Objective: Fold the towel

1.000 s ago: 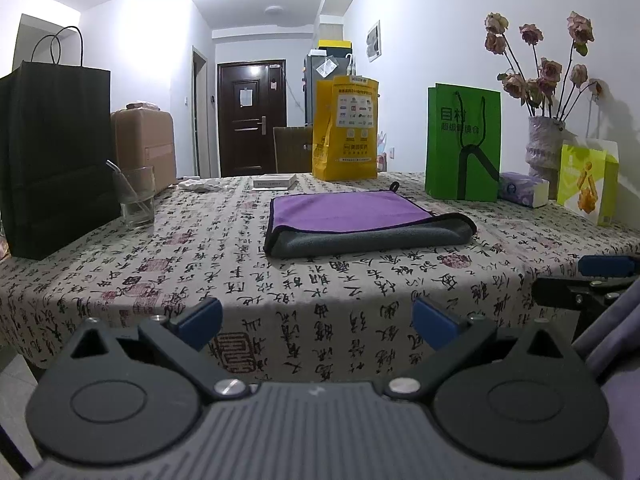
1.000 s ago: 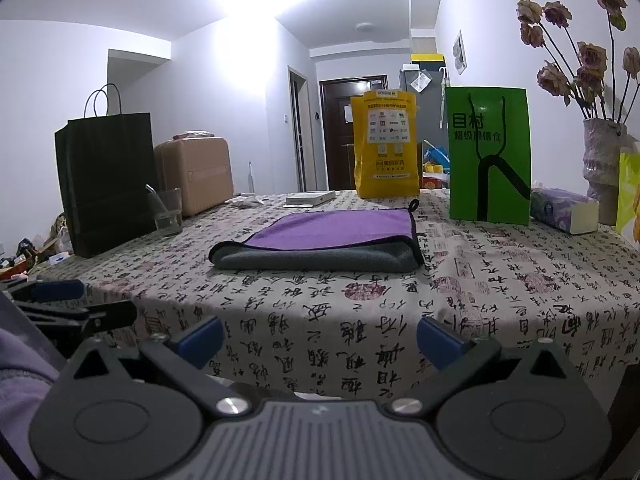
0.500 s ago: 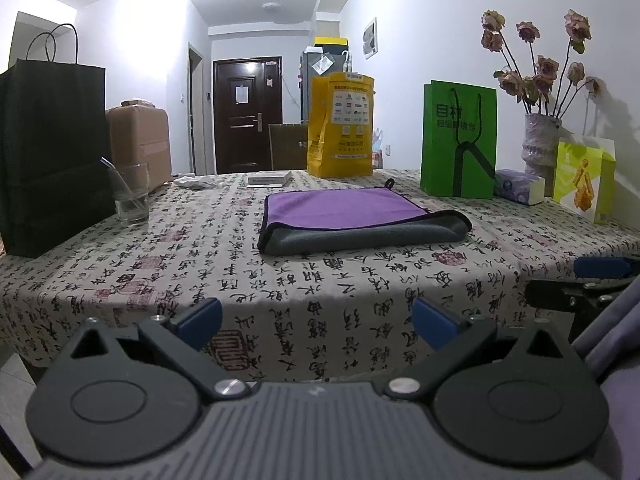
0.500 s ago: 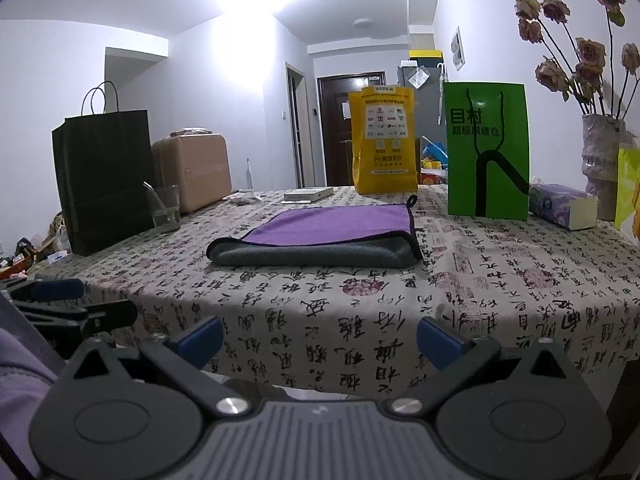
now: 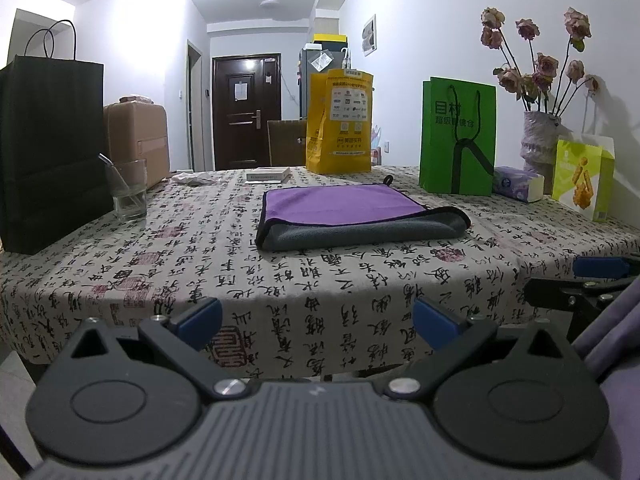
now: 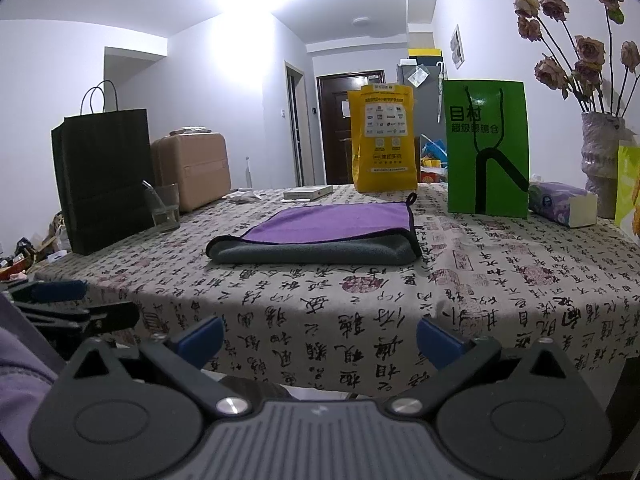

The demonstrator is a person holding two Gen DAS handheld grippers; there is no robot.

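Note:
A purple towel with a grey underside [image 5: 352,216] lies folded flat in the middle of the table [image 5: 200,248]; its grey fold faces me. It also shows in the right wrist view [image 6: 320,236]. My left gripper [image 5: 316,318] is open and empty, held off the table's front edge. My right gripper [image 6: 318,338] is open and empty, also in front of the table edge. The right gripper shows at the right edge of the left wrist view [image 5: 592,280]; the left gripper shows at the left edge of the right wrist view [image 6: 68,308].
A black paper bag [image 5: 48,152] and a glass [image 5: 128,190] stand at the left. A yellow bag [image 5: 340,120], a green bag [image 5: 458,136], a tissue pack [image 5: 518,186], a vase of dried roses [image 5: 540,140] and a small lime bag [image 5: 582,176] line the back and right.
Both grippers have shifted slightly, with the views rising a little over the table. The towel has not moved and both grippers stay open.

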